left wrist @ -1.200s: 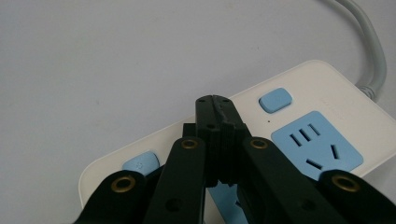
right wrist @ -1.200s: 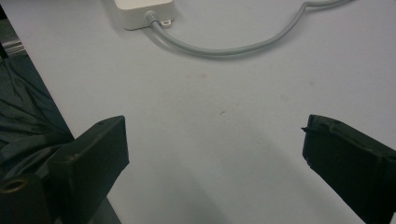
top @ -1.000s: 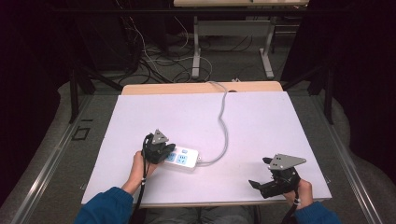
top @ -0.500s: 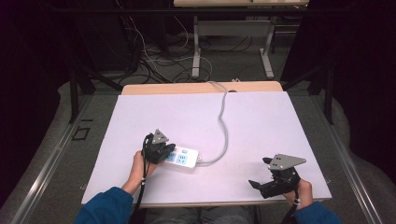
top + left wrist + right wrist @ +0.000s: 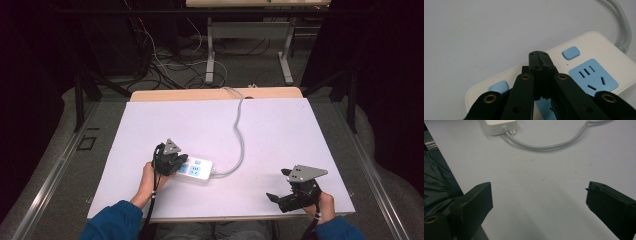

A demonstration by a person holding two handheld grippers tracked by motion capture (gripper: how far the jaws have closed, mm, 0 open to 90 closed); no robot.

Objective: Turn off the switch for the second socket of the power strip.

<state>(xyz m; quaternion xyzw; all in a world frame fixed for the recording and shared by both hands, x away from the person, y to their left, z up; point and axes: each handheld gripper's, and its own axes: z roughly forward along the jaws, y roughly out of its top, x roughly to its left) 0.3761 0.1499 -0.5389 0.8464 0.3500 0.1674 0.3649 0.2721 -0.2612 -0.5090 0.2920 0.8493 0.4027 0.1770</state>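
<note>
High view, near edge: left hand in a blue sleeve reached forward over the table, holding the left gripper tilted down, jaws pressed together with nothing between, tips over the near-left end of the power strip. Right gripper rested low at the near-right corner, jaws spread wide and empty, pointing left. Power strip lay flat near the table's front, long axis running left to right, its cable leaving the right end and curving toward the far edge.
</note>
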